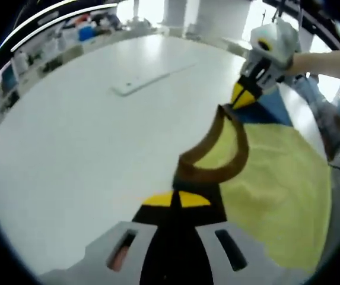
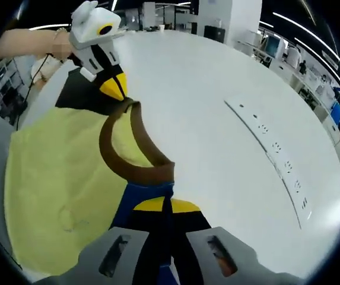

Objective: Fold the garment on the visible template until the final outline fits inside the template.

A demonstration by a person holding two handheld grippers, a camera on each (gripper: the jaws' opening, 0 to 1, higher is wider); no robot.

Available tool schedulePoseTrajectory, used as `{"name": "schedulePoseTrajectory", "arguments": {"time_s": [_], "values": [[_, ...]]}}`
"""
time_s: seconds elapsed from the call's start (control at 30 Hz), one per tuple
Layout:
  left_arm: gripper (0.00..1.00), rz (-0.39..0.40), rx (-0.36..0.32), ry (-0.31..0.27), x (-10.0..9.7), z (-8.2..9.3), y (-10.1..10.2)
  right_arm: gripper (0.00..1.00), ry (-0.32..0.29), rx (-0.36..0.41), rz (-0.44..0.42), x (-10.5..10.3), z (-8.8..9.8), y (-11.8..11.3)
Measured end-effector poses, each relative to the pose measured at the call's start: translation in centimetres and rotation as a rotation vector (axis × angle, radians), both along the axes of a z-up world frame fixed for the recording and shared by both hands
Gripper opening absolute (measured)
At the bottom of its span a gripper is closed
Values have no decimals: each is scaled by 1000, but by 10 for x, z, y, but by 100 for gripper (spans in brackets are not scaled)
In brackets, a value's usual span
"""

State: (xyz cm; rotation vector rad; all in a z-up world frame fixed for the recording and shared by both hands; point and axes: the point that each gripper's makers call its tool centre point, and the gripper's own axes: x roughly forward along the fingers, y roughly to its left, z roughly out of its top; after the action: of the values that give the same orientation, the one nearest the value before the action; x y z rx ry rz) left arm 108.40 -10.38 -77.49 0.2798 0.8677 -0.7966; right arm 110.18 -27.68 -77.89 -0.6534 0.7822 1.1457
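On the white table [image 1: 69, 148] | yellow garment [image 1: 276, 184], brown collar [image 1: 217, 148] | left tool [image 1: 176, 199] and right tool [image 2: 165, 205] each clenched on collar

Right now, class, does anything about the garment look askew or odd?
Yes: the yellow garment is not flat. The left gripper and right gripper each pinch its brown collar band, which arches up, twisted, off the white table.
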Motion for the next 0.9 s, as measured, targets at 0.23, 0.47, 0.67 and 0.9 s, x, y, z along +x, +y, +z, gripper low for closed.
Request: {"name": "schedulePoseTrajectory", "arguments": {"time_s": [0.23,0.47,0.67,0.9], "values": [[0,45,18,-38,26,1,6,2,-47,-17,-29,23,1,0],[0,52,43,-63,44,1,9,2,-83,-35,-37,42,1,1],[0,106,51,-67,56,1,20,2,-108,-53,-45,51,1,1],[0,54,27,-54,48,2,3,2,-107,-45,-59,54,1,-1]]}}
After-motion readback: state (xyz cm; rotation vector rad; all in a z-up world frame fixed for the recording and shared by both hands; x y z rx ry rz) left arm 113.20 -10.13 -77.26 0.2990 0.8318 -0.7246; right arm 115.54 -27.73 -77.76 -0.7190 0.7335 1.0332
